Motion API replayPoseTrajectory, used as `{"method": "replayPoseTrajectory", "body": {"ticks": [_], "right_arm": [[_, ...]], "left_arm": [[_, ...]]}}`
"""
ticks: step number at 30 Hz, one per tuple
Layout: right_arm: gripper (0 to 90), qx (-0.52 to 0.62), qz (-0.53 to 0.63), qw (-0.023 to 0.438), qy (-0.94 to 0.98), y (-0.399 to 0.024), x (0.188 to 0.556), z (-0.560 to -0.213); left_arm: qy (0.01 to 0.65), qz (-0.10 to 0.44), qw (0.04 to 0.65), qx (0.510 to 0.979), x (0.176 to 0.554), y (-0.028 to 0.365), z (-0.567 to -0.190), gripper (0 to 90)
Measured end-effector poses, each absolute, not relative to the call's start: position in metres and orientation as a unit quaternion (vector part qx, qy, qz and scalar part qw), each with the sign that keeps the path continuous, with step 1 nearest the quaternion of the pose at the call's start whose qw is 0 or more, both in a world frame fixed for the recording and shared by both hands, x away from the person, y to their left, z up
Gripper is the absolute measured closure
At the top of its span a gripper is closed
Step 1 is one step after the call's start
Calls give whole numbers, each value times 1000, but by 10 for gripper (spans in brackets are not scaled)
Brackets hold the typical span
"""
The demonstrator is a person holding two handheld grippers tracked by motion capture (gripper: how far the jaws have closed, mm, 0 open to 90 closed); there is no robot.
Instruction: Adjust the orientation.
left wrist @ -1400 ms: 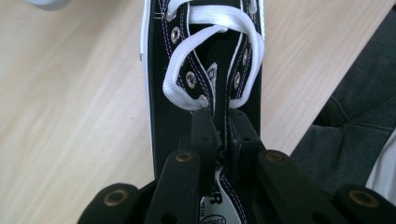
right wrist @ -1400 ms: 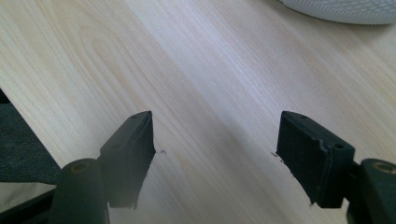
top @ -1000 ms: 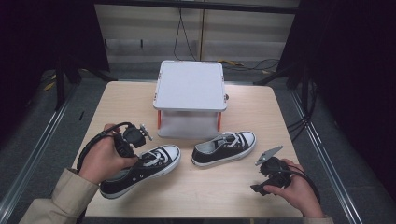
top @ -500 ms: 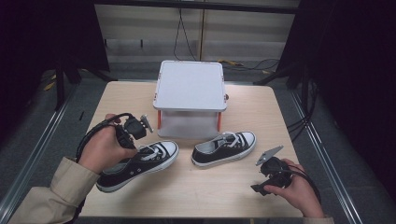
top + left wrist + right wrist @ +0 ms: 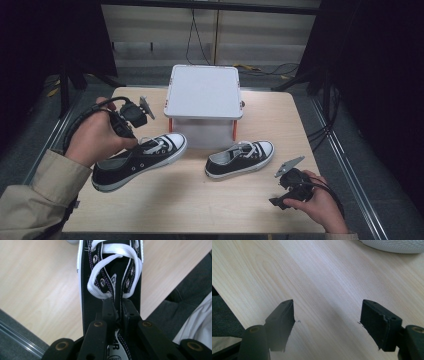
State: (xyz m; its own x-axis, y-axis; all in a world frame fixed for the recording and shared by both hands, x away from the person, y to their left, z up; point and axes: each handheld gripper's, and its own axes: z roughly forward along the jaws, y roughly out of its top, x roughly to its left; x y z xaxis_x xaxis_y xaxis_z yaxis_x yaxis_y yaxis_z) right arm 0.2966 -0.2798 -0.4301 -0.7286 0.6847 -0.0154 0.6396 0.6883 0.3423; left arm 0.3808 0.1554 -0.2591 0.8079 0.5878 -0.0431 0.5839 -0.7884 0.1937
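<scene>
A light wooden table seen from above, with dark floor around it. At the table's 12 o'clock edge stands a white box with a flat lid and orange corner posts.

Two black canvas shoes with white soles and white laces lie in front of the box. The left shoe sits at about 9 o'clock from the table's middle, its toe pointing toward 2 o'clock, near the box's front corner; whether it rests flat on the table or is raised cannot be told. The right shoe lies just at 3 o'clock of the middle, toe also toward 2 o'clock, apart from the first.

The person's left hand, in a beige sleeve, holds the left gripper over the left shoe's opening. In the left gripper view its two black jaws are closed tight on the shoe's tongue, just below the lowest crossing of the laces.

The right hand rests at the table's 5 o'clock corner holding the right gripper. Its jaws stand wide apart with nothing between them, hanging over bare wood, with a white shoe sole showing at 1 o'clock.
</scene>
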Motion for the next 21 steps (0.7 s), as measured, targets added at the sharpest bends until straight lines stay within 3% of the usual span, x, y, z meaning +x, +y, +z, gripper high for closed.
{"method": "replayPoseTrajectory", "body": {"ticks": [12,21], "right_arm": [[271,360,156,69,917,-280,297,-431],[271,363,160,72,915,-283,297,-429]], "left_arm": [[345,28,116,931,403,147,-210,831],[349,40,128,927,426,122,-201,831]]}}
